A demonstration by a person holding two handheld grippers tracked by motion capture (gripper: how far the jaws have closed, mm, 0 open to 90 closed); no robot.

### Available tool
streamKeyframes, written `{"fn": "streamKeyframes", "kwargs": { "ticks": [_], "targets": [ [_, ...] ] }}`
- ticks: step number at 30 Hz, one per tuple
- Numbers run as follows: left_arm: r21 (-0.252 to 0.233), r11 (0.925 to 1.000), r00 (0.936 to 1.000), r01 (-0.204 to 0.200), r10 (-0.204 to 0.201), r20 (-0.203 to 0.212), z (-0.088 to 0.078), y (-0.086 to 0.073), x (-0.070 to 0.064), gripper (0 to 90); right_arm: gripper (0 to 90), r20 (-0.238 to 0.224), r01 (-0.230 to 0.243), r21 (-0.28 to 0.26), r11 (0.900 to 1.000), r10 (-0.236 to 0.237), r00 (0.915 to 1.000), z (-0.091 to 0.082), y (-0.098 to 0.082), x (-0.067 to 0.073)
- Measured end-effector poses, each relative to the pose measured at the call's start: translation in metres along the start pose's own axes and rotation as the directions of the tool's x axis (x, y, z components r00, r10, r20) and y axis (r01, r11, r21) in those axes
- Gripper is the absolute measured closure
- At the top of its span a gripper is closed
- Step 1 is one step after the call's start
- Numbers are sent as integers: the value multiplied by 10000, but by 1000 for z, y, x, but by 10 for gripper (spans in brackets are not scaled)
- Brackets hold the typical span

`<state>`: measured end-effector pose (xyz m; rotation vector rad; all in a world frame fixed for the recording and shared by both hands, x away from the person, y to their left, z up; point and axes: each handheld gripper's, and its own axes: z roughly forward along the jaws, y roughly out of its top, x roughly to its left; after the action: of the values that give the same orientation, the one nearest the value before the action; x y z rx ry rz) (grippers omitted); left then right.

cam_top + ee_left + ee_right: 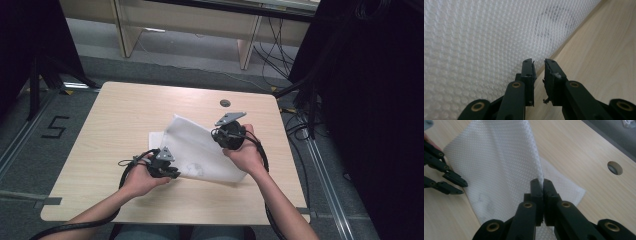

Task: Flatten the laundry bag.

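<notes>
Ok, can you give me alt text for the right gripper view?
The right gripper pinches an edge of a white dimpled cloth between its shut black jaws and lifts it off a pale wooden table. The left gripper sits at the cloth's far edge, jaws slightly apart. A round hole shows in the tabletop.

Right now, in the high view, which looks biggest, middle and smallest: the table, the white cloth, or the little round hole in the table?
1. Table, largest.
2. White cloth, lying on the table and covering only part of it.
3. Round hole, smallest by far, though it sits farther from the camera.
</notes>
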<state>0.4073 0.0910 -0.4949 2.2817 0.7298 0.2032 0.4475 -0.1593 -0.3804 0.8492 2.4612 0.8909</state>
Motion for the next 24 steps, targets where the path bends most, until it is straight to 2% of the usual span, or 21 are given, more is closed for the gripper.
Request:
{"fn": "streamKeyframes", "kwargs": {
  "ticks": [1,2,4,5,6,8,9,10,11,12,13,14,16,17,18,20,22,23,24],
  "targets": [
    [0,10000,10000,0,0,0,0,0,0,773,894,-107,52,44,10000,-52,9999,-3,0,2],
    [-102,9995,9995,287,-288,-109,0,-1,0,774,894,-98,60,-112,9999,-61,9999,-5,0,5],
    [-99,9998,9998,152,-153,-99,-1,0,1,773,894,-271,262,-141,9996,-266,9993,-10,0,8],
    [-255,9993,9995,279,-282,-140,-2,0,2,773,894,-249,299,-270,9992,-306,9992,-11,-1,10],
    [-289,9985,9987,469,-474,-171,-3,0,2,771,893,-327,280,-115,9995,-284,9991,-16,-1,12],
    [-319,9990,9993,325,-331,-179,-6,0,3,768,893,-287,321,-320,9990,-330,9990,-17,-3,15],
    [-430,9973,9980,594,-603,-200,-10,-2,3,764,893,-267,364,-381,9986,-375,9989,-19,-4,17],
    [-430,9973,9980,594,-603,-200,-10,-2,3,761,893,-310,381,-446,9983,-395,9987,-19,-5,18],
    [-444,9974,9981,573,-582,-185,-17,-5,5,755,893,-371,409,-312,9987,-420,9984,-22,-5,19],
    [-390,9972,9977,635,-643,-207,-21,-7,5,750,892,-384,372,-428,9984,-388,9985,-22,-6,21],
    [-300,9986,9989,444,-449,-144,-26,-9,6,742,892,-438,460,-471,9978,-481,9979,-23,-7,22],
    [-300,9986,9989,444,-449,-144,-26,-9,6,737,892,-438,460,-471,9978,-481,9979,-23,-7,22],
    [-392,9968,9975,697,-700,-85,-42,-16,7,728,892,-471,519,-533,9972,-545,9974,-25,-8,29],
    [-392,9968,9975,697,-700,-85,-42,-16,7,727,892,-548,586,-451,9973,-611,9966,-26,-9,30],
    [-513,9964,9975,682,-691,-169,-55,-21,7,724,892,-529,550,-502,9972,-577,9969,-26,-9,33],
    [-577,9963,9975,631,-648,-294,-61,-25,7,719,892,-606,653,-534,9964,-685,9958,-26,-10,34],
    [-647,9963,9965,570,-607,-577,-75,-35,10,714,892,-672,682,-516,9963,-716,9952,-26,-11,39],
    [-573,9972,9954,478,-523,-801,-81,-40,12,708,892,-624,747,-512,9959,-779,9950,-27,-12,41],
    [-530,9976,9920,455,-513,-1155,-89,-49,15,703,892,-808,797,-459,9958,-832,9932,-29,-12,46]
  ]
}}
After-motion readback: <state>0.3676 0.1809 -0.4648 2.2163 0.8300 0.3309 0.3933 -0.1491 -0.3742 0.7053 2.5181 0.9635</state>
